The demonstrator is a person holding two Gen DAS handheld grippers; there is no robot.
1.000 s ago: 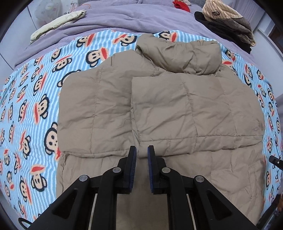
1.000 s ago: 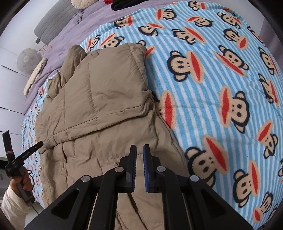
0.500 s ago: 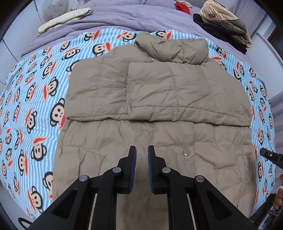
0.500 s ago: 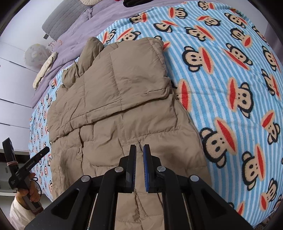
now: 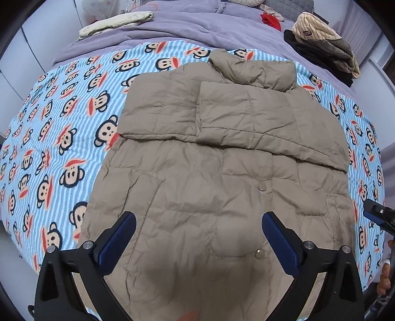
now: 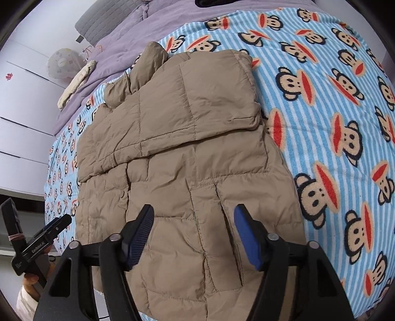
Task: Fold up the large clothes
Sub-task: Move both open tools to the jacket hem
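A tan puffer jacket [image 5: 209, 153] lies flat on the monkey-print blanket [image 5: 61, 128], collar at the far end, both sleeves folded across the chest. It also shows in the right wrist view [image 6: 192, 158]. My left gripper [image 5: 197, 237] is open and empty above the jacket's lower hem, near its snap buttons [image 5: 262, 187]. My right gripper [image 6: 193, 234] is open and empty above the jacket's right lower side, near a pocket seam. The right gripper's tip [image 5: 377, 214] shows at the right edge of the left wrist view. The left gripper [image 6: 37, 242] shows at lower left of the right wrist view.
A purple duvet [image 5: 197, 27] covers the far end of the bed. On it lie a folded cream garment [image 5: 116, 22], a pile of dark and striped clothes [image 5: 323, 47] and a red item [image 5: 270, 19]. White drawers [image 6: 17, 128] stand left of the bed.
Both grippers have pulled back toward the jacket's hem and opened from nearly shut to wide. The jacket has not moved.
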